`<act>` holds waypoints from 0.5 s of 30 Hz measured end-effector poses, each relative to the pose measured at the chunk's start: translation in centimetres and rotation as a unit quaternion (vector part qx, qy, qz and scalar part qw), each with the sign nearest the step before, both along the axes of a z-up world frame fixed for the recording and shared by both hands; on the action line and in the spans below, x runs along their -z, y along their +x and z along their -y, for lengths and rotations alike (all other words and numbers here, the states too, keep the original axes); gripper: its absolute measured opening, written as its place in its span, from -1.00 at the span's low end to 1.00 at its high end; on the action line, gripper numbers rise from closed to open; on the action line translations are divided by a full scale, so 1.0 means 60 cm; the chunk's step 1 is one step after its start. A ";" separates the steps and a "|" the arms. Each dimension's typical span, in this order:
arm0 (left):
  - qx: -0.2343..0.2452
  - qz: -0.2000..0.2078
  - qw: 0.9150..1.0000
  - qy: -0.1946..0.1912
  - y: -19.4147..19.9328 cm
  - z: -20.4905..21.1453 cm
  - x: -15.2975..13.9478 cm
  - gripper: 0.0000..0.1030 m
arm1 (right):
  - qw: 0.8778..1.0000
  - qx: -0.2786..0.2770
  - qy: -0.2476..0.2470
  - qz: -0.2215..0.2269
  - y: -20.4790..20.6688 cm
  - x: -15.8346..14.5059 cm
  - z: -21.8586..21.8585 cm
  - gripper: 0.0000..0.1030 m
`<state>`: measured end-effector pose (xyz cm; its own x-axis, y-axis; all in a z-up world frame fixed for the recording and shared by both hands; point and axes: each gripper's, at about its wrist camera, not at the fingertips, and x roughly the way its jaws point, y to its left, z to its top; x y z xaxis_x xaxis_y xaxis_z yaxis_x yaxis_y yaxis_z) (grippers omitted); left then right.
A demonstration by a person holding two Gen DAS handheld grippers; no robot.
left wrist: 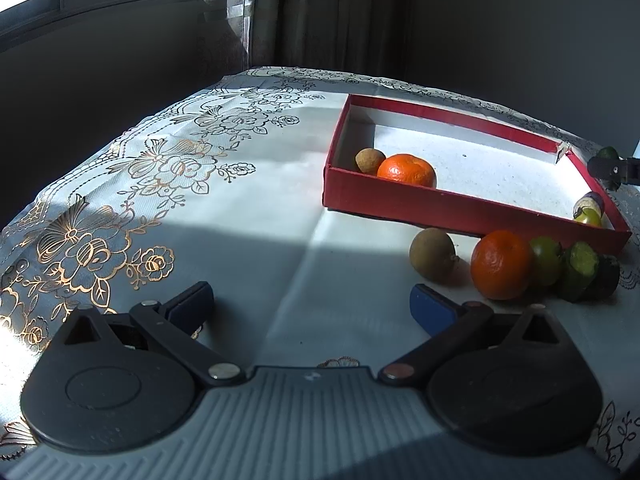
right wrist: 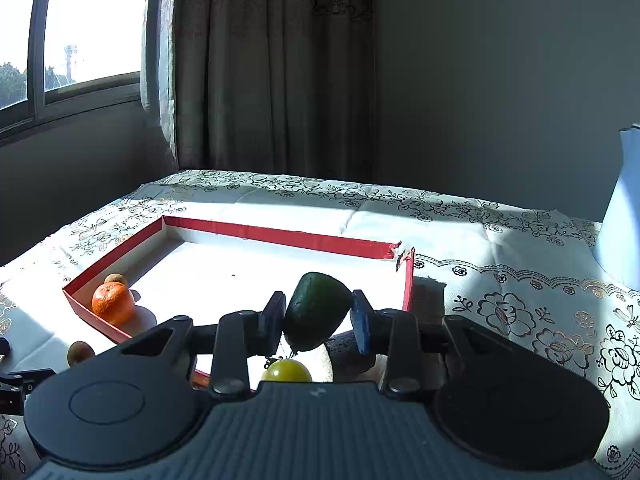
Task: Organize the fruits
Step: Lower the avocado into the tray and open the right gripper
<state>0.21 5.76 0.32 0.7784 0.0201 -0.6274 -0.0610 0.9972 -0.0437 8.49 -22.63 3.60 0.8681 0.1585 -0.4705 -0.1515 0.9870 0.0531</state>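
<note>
A shallow red box (left wrist: 460, 208) (right wrist: 280, 236) with a white floor lies on the flowered tablecloth. In its left corner sit an orange mandarin (left wrist: 406, 170) (right wrist: 113, 303) and a small brown fruit (left wrist: 370, 160) (right wrist: 116, 279). My right gripper (right wrist: 318, 316) is shut on a dark green avocado (right wrist: 316, 312), held above the box's near right end; a yellow-green fruit (right wrist: 287, 371) (left wrist: 587, 217) and a purple one (left wrist: 589, 202) lie below. My left gripper (left wrist: 312, 304) stands open over bare cloth. In front of the box rest a brown fruit (left wrist: 432, 254), a mandarin (left wrist: 501, 264) and green fruits (left wrist: 546, 255).
The right gripper's dark tip (left wrist: 612, 168) shows at the left wrist view's right edge. The table's far edge meets a curtain (right wrist: 272, 64) and a window (right wrist: 92, 20). A white object (right wrist: 624, 208) stands at the far right. Cloth left of the box is bare.
</note>
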 end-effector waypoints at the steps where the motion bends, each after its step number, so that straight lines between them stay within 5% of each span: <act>1: 0.000 0.000 1.000 0.001 0.001 0.000 0.000 1.00 | 1.000 -0.001 0.001 -0.006 0.008 0.005 -0.002 -0.35; 15: 0.000 -0.001 1.000 0.001 0.000 0.000 0.001 1.00 | 0.999 -0.003 -0.014 -0.031 0.052 0.048 -0.025 -0.35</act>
